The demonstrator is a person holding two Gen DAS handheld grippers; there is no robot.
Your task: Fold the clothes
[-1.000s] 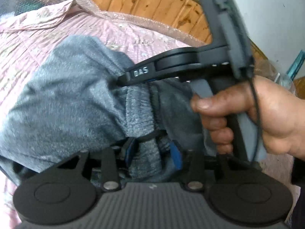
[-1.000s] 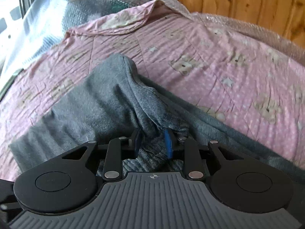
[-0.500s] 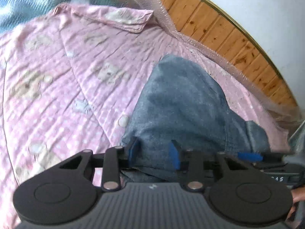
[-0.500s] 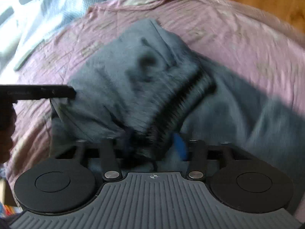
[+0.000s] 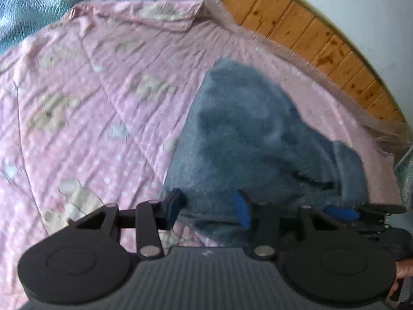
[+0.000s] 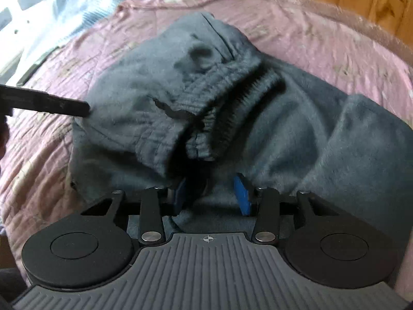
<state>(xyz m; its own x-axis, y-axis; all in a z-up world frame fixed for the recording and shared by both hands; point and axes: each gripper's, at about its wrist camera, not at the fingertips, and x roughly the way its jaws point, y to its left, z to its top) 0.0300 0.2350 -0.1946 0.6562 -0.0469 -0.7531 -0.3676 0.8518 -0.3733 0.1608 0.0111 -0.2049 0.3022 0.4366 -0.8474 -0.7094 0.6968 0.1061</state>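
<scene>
The left gripper point(image 5: 207, 204) pointed steeply down, its jaws opening, blue pads set apart with grey cloth lying between them and neither pad clearly pressing on it. The right gripper point(image 6: 211, 193) also tilted steeply down, its jaws closing, cloth between its blue pads. In the left wrist view the right gripper's blue-padded tip showed at the right edge, with fingertips point(image 5: 401, 271) of the hand holding it.

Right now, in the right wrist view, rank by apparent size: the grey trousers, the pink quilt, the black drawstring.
1. Grey trousers, though nearness to the camera enlarges them.
2. Pink quilt, partly covered.
3. Black drawstring, clearly smallest.
</scene>
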